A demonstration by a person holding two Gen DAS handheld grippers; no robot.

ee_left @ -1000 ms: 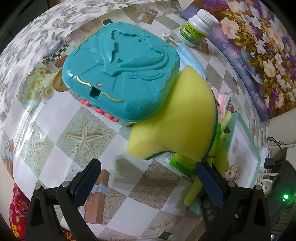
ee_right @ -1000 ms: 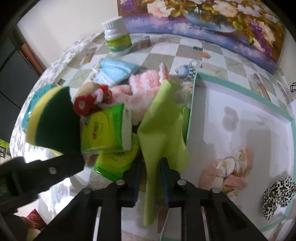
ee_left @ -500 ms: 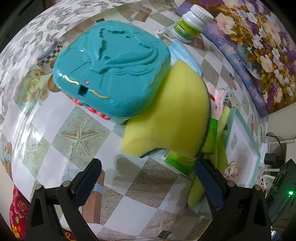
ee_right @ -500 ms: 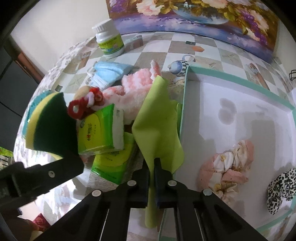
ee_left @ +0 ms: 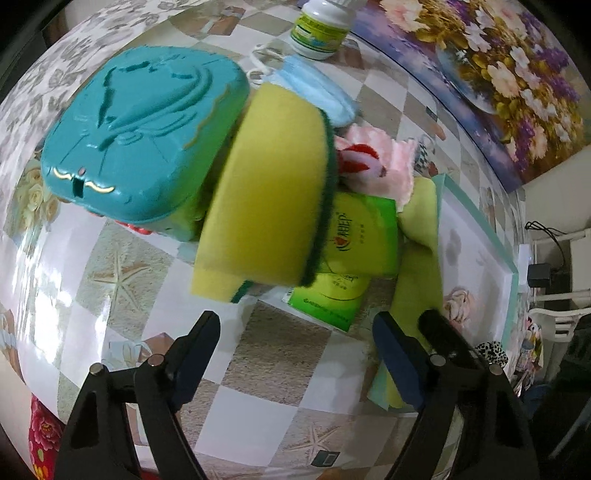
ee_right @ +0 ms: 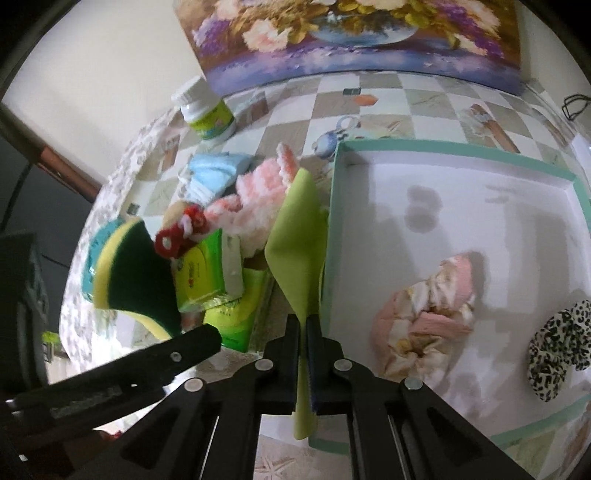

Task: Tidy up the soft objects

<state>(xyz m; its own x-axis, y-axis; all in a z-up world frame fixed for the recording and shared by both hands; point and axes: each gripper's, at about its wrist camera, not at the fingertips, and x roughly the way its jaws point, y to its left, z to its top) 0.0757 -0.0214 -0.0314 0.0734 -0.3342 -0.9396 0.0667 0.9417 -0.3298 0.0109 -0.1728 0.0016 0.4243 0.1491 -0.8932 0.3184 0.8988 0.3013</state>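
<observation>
The right gripper (ee_right: 303, 325) has its two black fingers pressed together on a thin lime-green cloth (ee_right: 300, 236). The cloth stands up from the fingertips and leans against the outer left wall of the shallow white tray with a teal rim (ee_right: 443, 153); its tail hangs below the fingers.

Inside the tray lie a crumpled pink and cream cloth (ee_right: 424, 317) and, near the right wall, a leopard-print scrunchie (ee_right: 554, 347).

Left of the lime cloth, on the checkered tablecloth (ee_left: 258, 362), sit two stacked green tissue packs (ee_right: 201, 273), a fluffy pink plush toy with red trim (ee_right: 255, 199) and a light blue face mask (ee_right: 214, 173).

The left gripper (ee_left: 295, 339) is spread wide with nothing between its fingers. It hovers above the tablecloth, just in front of a yellow sponge with a dark green scouring face (ee_left: 269, 192). The sponge leans on a teal plastic case with a raised relief lid (ee_left: 140, 133). A white bottle with a green label (ee_left: 319, 29) stands farther back, near a floral painting (ee_right: 351, 37).
</observation>
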